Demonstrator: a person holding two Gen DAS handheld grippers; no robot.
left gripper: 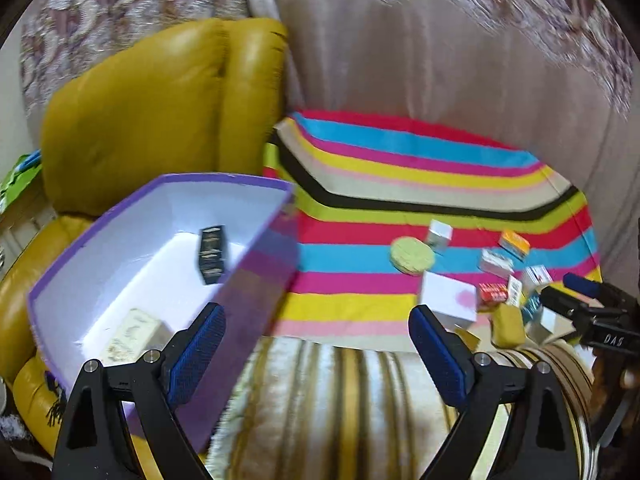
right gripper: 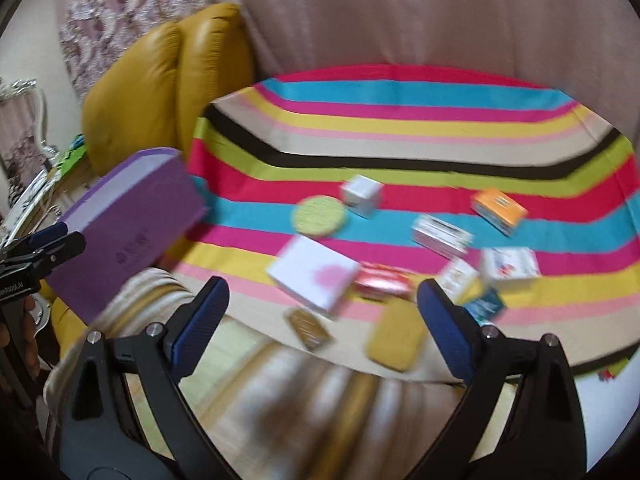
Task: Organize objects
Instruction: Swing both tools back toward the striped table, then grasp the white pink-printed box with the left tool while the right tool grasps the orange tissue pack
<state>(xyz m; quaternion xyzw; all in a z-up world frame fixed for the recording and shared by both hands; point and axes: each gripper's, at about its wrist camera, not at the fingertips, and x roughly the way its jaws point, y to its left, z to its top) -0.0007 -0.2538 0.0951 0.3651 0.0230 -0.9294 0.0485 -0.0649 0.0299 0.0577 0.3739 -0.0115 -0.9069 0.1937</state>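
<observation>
Barely started: two small boxes lie in the purple box [left gripper: 160, 240] ahead-left of my gaping, empty left tongs [left gripper: 316, 344], a dozen-odd items [right gripper: 400, 248] ahead of gaping right tongs [right gripper: 324, 320].

purple box [left gripper: 256, 280]: 1 | items inside: 2 | round green disc [right gripper: 319, 216]: 1 | claws: 2

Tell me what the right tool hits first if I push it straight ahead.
Probably the red packet, which lies between the open fingers of the right tool, beside the white box. Blur leaves depth unclear.
</observation>
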